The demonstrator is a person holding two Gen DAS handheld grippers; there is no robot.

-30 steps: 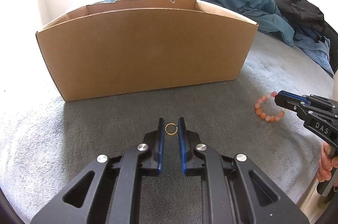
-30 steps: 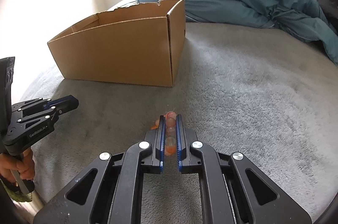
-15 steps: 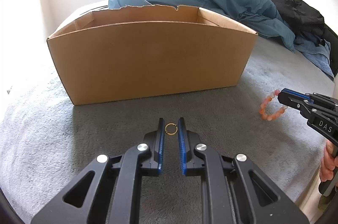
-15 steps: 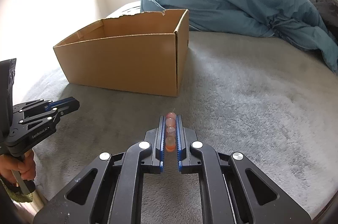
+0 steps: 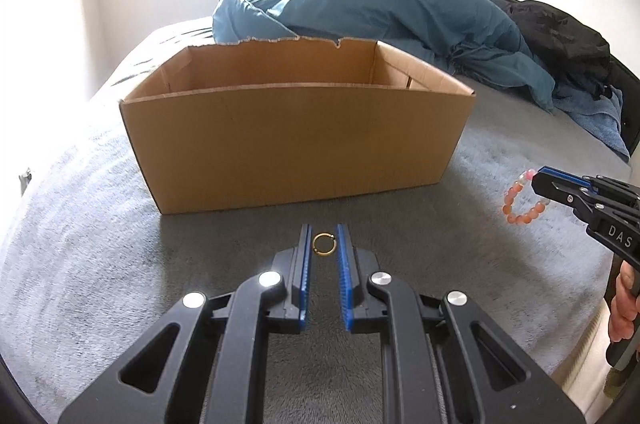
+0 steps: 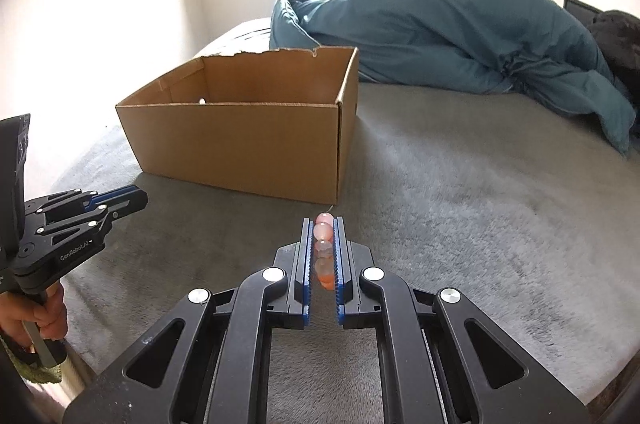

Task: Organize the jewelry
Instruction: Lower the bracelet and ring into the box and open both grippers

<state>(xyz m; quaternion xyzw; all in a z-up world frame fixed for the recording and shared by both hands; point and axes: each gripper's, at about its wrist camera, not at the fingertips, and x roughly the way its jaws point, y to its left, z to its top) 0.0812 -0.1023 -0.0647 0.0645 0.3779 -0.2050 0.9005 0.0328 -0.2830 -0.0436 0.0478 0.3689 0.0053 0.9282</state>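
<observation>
A small gold ring [image 5: 323,244] is pinched by the left gripper [image 5: 323,244]; a pink bead bracelet [image 6: 324,251] is clamped in the right gripper [image 6: 323,244], with the cardboard box [image 5: 296,143] ahead of both.

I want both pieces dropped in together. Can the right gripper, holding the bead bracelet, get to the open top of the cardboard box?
Probably yes. The right gripper is shut on the bead bracelet, the cardboard box is open-topped, and only bare grey blanket lies between. The left gripper sits off to the side.

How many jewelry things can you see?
2: a small gold ring pinched in the left gripper, a pink-orange bead bracelet in the right gripper. The box may hide more.
</observation>
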